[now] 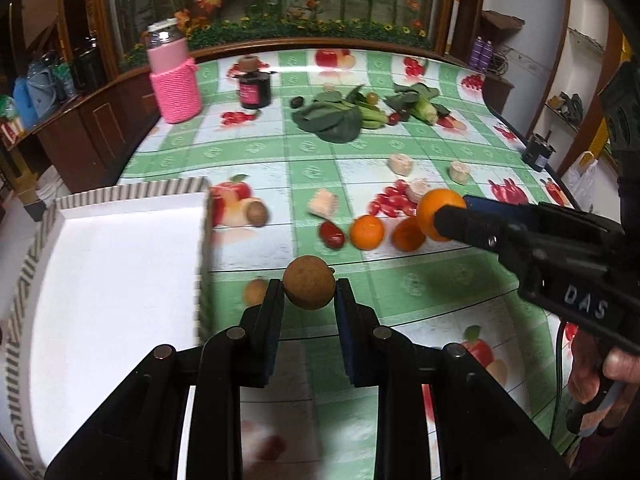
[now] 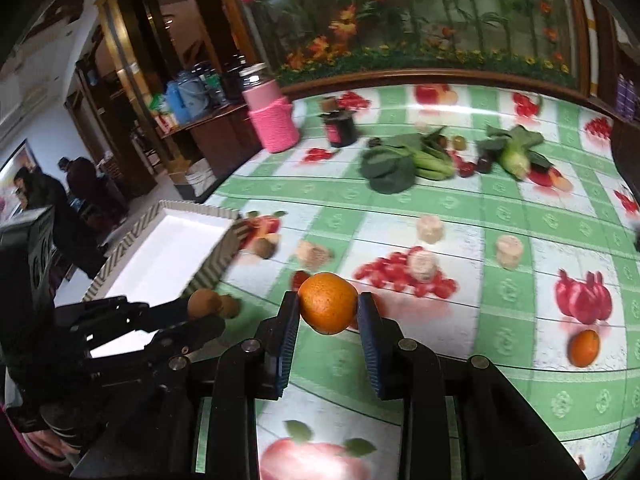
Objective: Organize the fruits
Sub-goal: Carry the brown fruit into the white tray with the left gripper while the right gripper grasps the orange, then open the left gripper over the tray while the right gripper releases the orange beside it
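My left gripper (image 1: 309, 292) is shut on a round brown fruit (image 1: 309, 282), held just right of the white tray (image 1: 120, 280); it also shows in the right wrist view (image 2: 204, 304). My right gripper (image 2: 328, 312) is shut on an orange (image 2: 328, 304), held above the table; the orange shows in the left wrist view (image 1: 438, 210) too. On the cloth lie two oranges (image 1: 366, 232), a red fruit (image 1: 332, 235), a small brown fruit (image 1: 255, 292) and another brown fruit (image 1: 256, 214). A further orange (image 2: 585, 347) lies at the right.
A pink-sleeved jar (image 1: 173, 76) and a dark jar (image 1: 254, 90) stand at the back left. Leafy greens (image 1: 332, 118) and small fruits lie at the back. Several pale cut pieces (image 1: 400, 164) lie mid-table. The fruit-print cloth carries printed fruit pictures. Table edge at right.
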A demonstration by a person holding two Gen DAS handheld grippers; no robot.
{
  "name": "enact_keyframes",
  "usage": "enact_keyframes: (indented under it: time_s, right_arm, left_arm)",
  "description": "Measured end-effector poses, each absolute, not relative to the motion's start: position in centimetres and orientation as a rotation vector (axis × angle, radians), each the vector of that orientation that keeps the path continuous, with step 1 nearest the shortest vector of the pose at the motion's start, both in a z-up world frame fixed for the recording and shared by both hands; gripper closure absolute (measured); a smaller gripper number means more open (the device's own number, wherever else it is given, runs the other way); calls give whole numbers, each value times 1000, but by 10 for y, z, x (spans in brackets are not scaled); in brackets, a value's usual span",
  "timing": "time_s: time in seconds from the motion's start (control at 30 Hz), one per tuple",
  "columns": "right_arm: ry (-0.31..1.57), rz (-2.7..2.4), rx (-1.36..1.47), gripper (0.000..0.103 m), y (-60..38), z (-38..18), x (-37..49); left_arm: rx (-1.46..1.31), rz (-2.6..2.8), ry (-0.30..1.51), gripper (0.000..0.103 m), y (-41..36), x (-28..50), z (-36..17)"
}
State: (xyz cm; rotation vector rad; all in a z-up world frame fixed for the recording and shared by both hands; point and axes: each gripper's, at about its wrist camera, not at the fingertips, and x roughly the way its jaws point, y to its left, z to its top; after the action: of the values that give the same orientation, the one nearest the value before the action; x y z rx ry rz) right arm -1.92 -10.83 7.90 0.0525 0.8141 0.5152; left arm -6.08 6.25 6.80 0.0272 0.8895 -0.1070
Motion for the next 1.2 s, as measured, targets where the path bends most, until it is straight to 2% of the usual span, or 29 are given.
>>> enact_keyframes:
  time_s: [0.4,0.8,1.2]
  right_arm:
    - [806,655,-22,73,-35,87,-24]
    - [842,765,-126,73,47,75,6]
    - [878,805,-217,73,105,43,37]
  left_arm:
    - [34,28,889,80,128,-53,77]
    - [-43,154,955,80,201,-9,58]
    - [-77,235,1013,80,232,18,33]
